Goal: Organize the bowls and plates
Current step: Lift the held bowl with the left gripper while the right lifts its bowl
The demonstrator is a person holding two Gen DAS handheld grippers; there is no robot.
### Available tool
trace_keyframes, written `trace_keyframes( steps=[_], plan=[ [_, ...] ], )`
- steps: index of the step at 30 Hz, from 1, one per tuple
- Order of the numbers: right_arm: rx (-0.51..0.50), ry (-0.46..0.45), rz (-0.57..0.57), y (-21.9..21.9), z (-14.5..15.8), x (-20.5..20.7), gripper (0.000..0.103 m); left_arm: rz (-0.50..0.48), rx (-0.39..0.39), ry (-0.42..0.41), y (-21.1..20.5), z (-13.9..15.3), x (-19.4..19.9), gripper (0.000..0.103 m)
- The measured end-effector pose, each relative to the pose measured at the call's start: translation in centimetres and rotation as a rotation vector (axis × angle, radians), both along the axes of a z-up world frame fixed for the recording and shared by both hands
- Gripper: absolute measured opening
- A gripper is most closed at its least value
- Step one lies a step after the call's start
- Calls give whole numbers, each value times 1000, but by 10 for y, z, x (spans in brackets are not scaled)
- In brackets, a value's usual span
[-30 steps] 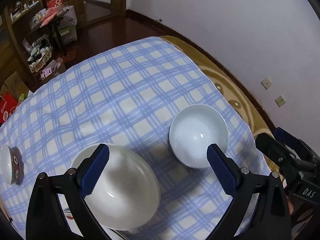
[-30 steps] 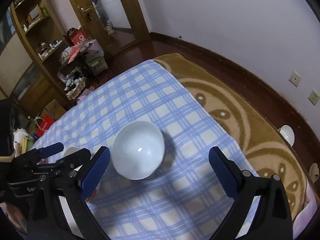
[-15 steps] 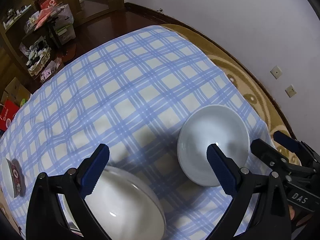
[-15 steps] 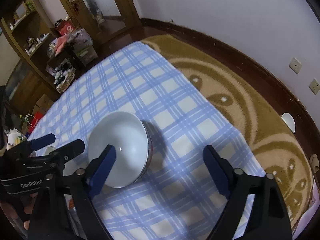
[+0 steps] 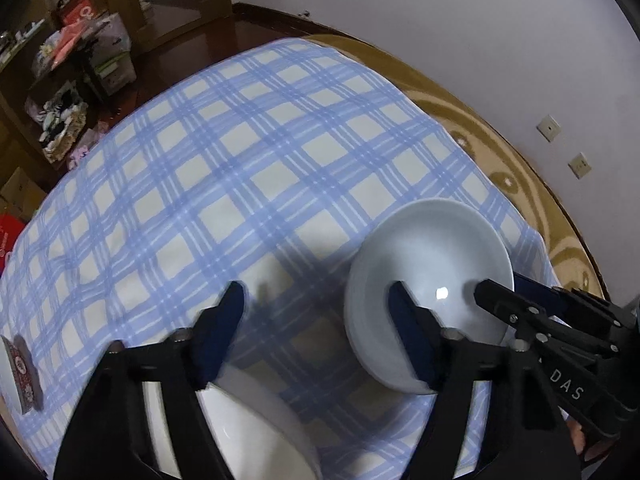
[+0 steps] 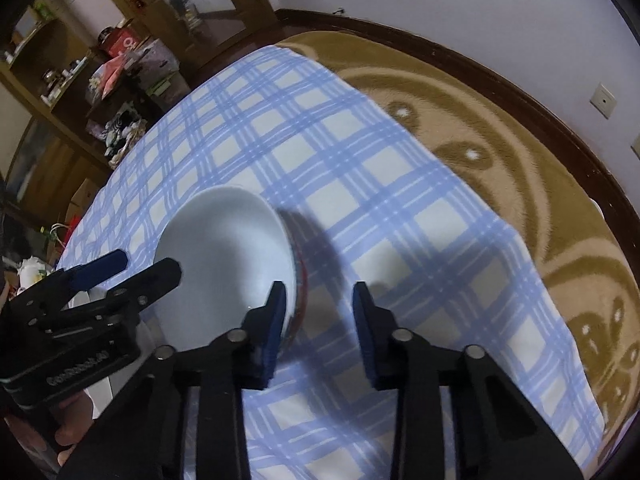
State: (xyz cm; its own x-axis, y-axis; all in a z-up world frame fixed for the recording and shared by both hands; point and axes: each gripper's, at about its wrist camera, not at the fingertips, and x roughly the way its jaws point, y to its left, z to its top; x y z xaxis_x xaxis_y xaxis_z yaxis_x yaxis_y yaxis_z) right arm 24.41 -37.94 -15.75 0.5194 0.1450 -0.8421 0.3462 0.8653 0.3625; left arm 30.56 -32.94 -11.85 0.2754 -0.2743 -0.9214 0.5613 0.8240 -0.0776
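Note:
A white bowl (image 5: 432,264) with a red-patterned outside stands on the blue checked cloth (image 5: 224,168); it also shows in the right wrist view (image 6: 228,256). My right gripper (image 6: 320,312) straddles its right rim, left finger inside the bowl and right finger outside, jaws partly closed but apart from the rim. My left gripper (image 5: 316,312) is open: its right finger is over the bowl's left rim, its left finger over the cloth. A larger white bowl (image 5: 256,436) lies under the left gripper at the near edge.
A small red-patterned bowl (image 5: 16,372) sits at the cloth's left edge. The cloth covers a round table with a brown patterned cover (image 6: 520,168). Shelves and boxes (image 5: 72,72) stand at the far left; a white wall is on the right.
Both grippers moved in on the white bowl from either side and narrowed their jaws. The right gripper's left finger now reaches inside the bowl's rim.

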Motion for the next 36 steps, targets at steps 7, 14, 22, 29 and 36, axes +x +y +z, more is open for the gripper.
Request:
trace_keyframes(
  steps=[7,14,22,29,36],
  plan=[
    [95,-3,16,-1,-4,3,11,-6,12,20,-4,-6,0,29],
    [106,-30,22,1,2,0,11,-45,5,25,-9,-4,-9,12],
    [119,-25,-13,-8,6,-9,10,-32,-11,36,-13,5,-19,12],
    [114,-72,-29,-10,24,-19,9,-41,-4,-52,-15,36,-33,11],
    [154,-142,-18,4,55,-33,10,25,-46,-86,17,68,-43,11]
  ],
)
